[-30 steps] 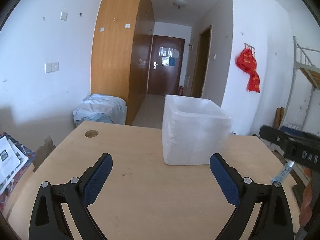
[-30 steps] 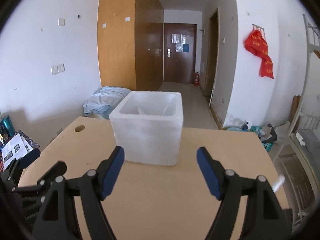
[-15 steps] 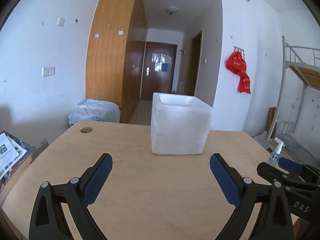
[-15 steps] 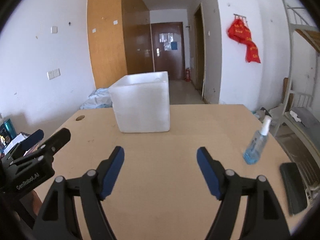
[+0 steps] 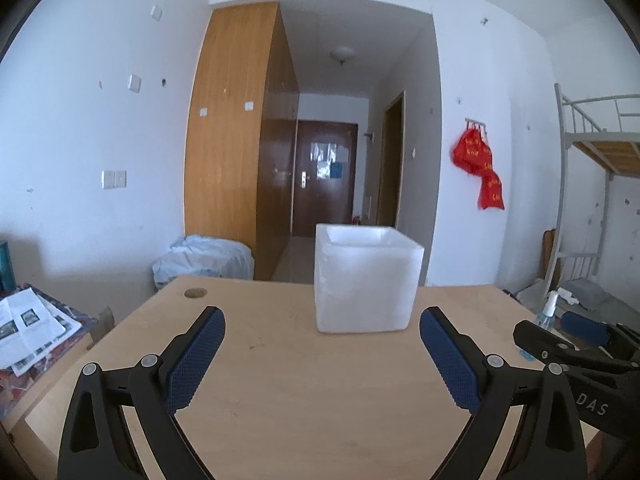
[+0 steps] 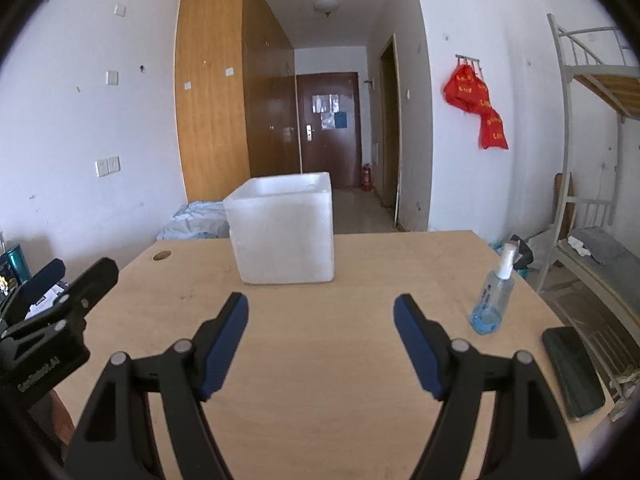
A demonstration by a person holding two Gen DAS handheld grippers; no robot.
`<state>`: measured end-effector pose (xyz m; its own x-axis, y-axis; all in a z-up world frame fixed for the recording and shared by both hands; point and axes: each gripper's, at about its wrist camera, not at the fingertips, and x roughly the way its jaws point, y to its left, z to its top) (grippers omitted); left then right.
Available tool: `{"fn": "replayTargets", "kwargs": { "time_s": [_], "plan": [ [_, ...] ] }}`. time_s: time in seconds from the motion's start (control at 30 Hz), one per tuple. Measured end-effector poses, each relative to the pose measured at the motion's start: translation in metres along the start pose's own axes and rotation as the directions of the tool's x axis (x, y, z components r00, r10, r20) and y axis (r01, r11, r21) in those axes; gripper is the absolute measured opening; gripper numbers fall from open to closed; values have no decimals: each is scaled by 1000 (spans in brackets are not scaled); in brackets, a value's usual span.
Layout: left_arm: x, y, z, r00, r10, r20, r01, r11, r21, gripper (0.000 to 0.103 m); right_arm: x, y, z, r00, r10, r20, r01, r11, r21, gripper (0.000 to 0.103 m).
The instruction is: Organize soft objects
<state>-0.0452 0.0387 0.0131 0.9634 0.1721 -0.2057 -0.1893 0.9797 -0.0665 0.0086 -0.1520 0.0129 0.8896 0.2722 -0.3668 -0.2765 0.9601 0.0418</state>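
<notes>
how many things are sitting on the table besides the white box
2: a spray bottle toward the table's right edge, and a dark phone nearer, at the right edge. Anything inside the white foam box is hidden.

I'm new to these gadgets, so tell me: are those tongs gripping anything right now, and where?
Nothing is held. The left tongs and right tongs both stand open above the table, short of the white foam box.

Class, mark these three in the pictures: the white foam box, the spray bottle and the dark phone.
white foam box [image 6: 286,246], right wrist view, on its front wall.
spray bottle [image 6: 493,295], right wrist view, on its clear blue body.
dark phone [image 6: 572,372], right wrist view, on its screen.
</notes>
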Motion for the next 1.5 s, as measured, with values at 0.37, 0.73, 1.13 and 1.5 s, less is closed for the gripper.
{"fn": "replayTargets", "kwargs": {
  "time_s": [0.37,0.73,1.13,1.5],
  "plan": [
    [-20,-6,9,998,-9,55,7,1000,27,101,-37,9,1,991,-61,123,67,997,-49,95],
    [-22,-7,12,997,37,70,-39,999,14,103,-34,9,4,991,-58,118,65,996,-58,96],
    [-15,-3,13,995,84,60,-85,996,15,103,-28,7,4,992,-75,100,80,995,-51,99],
    [-15,-3,9,996,82,45,-83,996,22,103,-24,1,6,992,-80,93,84,995,-44,103]
  ]
}}
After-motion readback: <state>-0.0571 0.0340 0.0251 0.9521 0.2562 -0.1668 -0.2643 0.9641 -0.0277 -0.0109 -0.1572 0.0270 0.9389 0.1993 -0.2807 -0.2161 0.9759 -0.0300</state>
